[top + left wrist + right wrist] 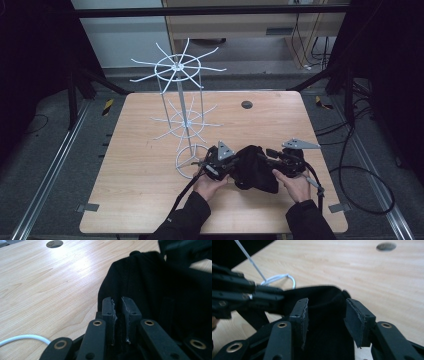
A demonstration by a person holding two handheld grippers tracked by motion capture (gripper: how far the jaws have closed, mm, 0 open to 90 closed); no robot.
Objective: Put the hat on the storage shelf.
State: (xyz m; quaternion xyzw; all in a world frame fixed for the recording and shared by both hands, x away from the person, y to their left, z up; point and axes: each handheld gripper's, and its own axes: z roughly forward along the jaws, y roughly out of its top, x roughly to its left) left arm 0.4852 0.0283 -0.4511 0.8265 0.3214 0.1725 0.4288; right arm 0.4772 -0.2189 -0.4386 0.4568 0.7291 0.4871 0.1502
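Note:
A black cloth [255, 170] lies bunched on the wooden table [150, 200] near its front edge, between the person's two hands. My left gripper [231, 165] is at the cloth's left side. In the left gripper view its jaws [119, 302] are shut on a fold of the black cloth [150, 277]. My right gripper [272, 161] is at the cloth's right side. In the right gripper view it [327, 306] stands open, with the cloth [324, 327] lying between the pads, which do not press on it. The left gripper [249, 297] shows dark at the left of that view.
A tall white wire rack [181, 120] with two tiers of radiating arms stands on a ring base just left of my left gripper. A round dark grommet [246, 104] sits in the table's far middle. Black frame posts and cables surround the table.

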